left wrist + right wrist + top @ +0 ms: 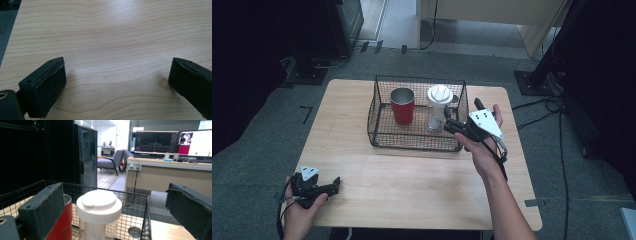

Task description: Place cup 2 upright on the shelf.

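Bottle (pixel 99 215) upright in wire basket (pixel 382 135), just ahead of right gripper (pixel 451 121), jaws apart, not touching.

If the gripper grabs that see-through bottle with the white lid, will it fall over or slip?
The clear bottle looks tall and narrow under a wider white lid, so it may tip if nudged high. Its smooth wall might slip. It seems empty, so probably light. The wire basket would likely catch it.
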A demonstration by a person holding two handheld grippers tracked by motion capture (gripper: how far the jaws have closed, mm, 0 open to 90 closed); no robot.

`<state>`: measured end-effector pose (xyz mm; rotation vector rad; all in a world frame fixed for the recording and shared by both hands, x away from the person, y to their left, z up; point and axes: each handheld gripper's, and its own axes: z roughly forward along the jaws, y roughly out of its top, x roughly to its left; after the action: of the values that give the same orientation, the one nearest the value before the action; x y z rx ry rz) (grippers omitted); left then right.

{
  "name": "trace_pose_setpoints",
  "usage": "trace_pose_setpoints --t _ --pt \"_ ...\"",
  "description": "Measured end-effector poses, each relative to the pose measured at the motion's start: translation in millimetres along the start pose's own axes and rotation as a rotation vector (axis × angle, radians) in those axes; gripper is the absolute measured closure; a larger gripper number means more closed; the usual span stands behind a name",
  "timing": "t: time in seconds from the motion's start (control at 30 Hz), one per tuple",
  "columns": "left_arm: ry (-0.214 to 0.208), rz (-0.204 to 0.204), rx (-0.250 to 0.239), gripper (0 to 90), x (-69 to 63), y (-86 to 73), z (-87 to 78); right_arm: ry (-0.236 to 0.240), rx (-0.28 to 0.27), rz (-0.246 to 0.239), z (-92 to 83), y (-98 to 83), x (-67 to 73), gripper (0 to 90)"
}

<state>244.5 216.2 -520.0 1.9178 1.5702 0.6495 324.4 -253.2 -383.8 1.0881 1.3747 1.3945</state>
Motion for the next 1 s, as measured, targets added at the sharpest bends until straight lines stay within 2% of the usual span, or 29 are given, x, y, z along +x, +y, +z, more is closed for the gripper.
trace_pose_setpoints --t 0.37,0.7,1.0 --pt "0.000 -0.002 -0.001 1.9 -0.1 0.0 0.1 -0.011 0.012 0.011 -26.4 -16.5 -10.0 2.2" --pt "0.000 -0.001 -0.001 1.9 -0.1 0.0 0.0 -0.001 0.031 0.016 -46.1 -31.0 -16.0 2.2" --pt "0.000 -0.002 -0.002 1.9 -0.1 -0.1 0.1 -0.030 0.053 0.022 -61.2 -47.9 -27.7 2.2"
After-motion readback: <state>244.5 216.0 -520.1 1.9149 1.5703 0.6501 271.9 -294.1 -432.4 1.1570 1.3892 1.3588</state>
